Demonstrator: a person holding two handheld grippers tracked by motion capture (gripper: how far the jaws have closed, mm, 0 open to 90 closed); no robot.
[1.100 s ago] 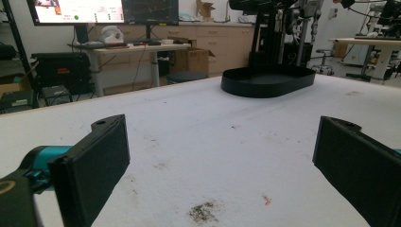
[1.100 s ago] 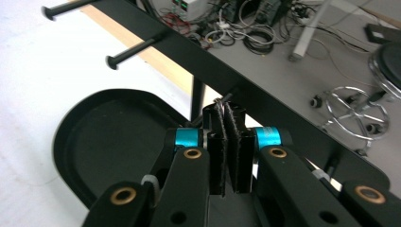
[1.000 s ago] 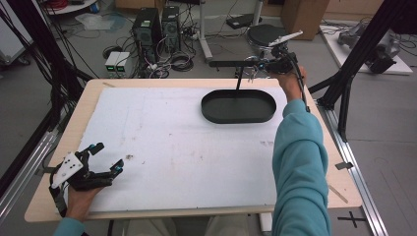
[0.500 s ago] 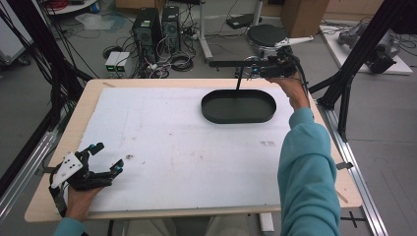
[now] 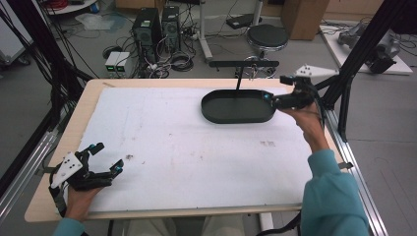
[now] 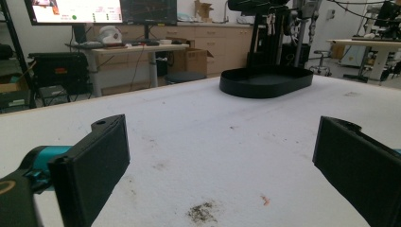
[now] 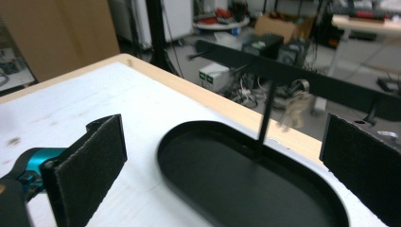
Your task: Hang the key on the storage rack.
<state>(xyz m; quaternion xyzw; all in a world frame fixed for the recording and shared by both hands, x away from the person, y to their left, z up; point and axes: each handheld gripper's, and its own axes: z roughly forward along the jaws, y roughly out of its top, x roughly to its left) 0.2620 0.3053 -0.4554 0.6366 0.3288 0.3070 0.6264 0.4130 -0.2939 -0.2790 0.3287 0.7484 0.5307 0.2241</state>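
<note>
A black oval tray (image 5: 236, 119) lies at the far right of the table. A thin post (image 5: 239, 81) rises from it and carries a black crossbar (image 5: 243, 63). A bunch of keys (image 7: 293, 111) hangs from that bar. My right gripper (image 5: 276, 89) hovers open at the tray's right end with nothing between its jaws. In the right gripper view the tray's rim (image 7: 163, 142) and the post (image 7: 265, 118) lie just ahead of it. My left gripper (image 5: 107, 156) rests open at the near left corner and holds nothing. In the left gripper view the tray (image 6: 265, 82) stands far off.
A white sheet (image 5: 187, 147) covers the wooden table, with a small dirt smudge (image 5: 129, 157) near the left gripper. Black frame posts (image 5: 344, 88) stand at the right edge. A stool (image 5: 267, 37) and computer towers (image 5: 157, 24) are on the floor behind.
My right gripper has come away from the crossbar's right end, moving nearer and lower to the tray's right end. The left gripper has not moved.
</note>
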